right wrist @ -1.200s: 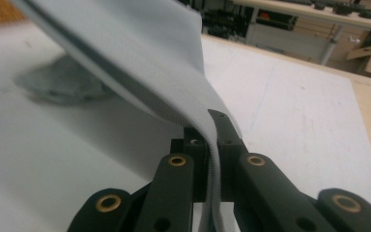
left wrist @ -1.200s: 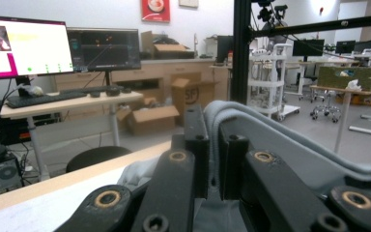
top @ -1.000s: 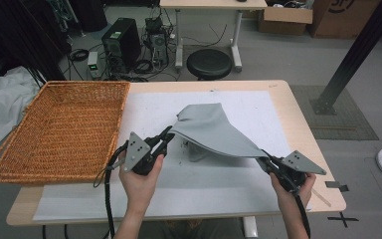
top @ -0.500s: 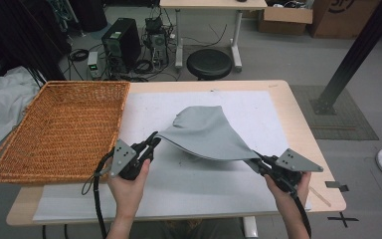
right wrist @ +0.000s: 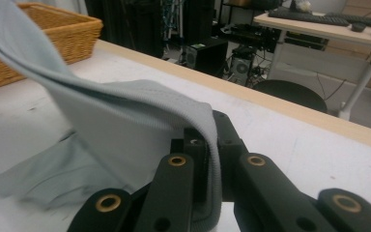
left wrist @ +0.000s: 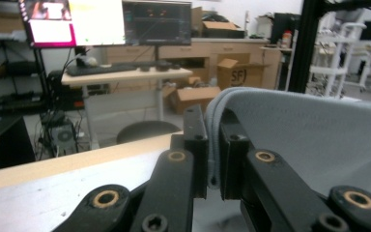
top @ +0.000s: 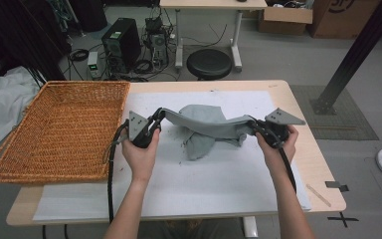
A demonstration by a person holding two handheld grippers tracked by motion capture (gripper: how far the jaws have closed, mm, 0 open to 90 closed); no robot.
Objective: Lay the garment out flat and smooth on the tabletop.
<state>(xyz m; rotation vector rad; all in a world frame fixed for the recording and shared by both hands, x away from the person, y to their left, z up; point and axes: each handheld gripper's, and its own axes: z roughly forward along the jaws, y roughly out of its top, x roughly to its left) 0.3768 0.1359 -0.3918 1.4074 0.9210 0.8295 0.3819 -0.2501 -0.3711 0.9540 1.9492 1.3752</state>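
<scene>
Nearest the person's edge of the table (top: 278,209), two forearms come up and each hand carries a gripper, with a grey cloth (top: 204,127) stretched between them. The left gripper (top: 158,119) pinches one edge of the cloth, and the left gripper view shows its jaws nearly together with the folded hem clamped in the narrow slot. The right gripper (top: 252,124) does the same at the opposite end; in the right gripper view the cloth (right wrist: 125,125) rides over the jaws and its edge is squeezed between them.

Judging by this, the step in hand is spreading or folding the cloth: it is lifted by two ends and held taut along its upper edge, above the white sheet (top: 219,179) that covers the tabletop. The middle of the cloth sags, and a loose flap hangs down to touch the sheet between the hands.

The next move probably calls for both grips to stay firm and level, so that the hanging part can be laid flat without bunching, or so that the whole cloth can be carried sideways.

Farther off on the left, a wicker basket (top: 54,129) rests on the table, apart from the cloth. Beyond the far edge stand a black stool (top: 209,62) and a computer tower (top: 122,45) on the floor.
</scene>
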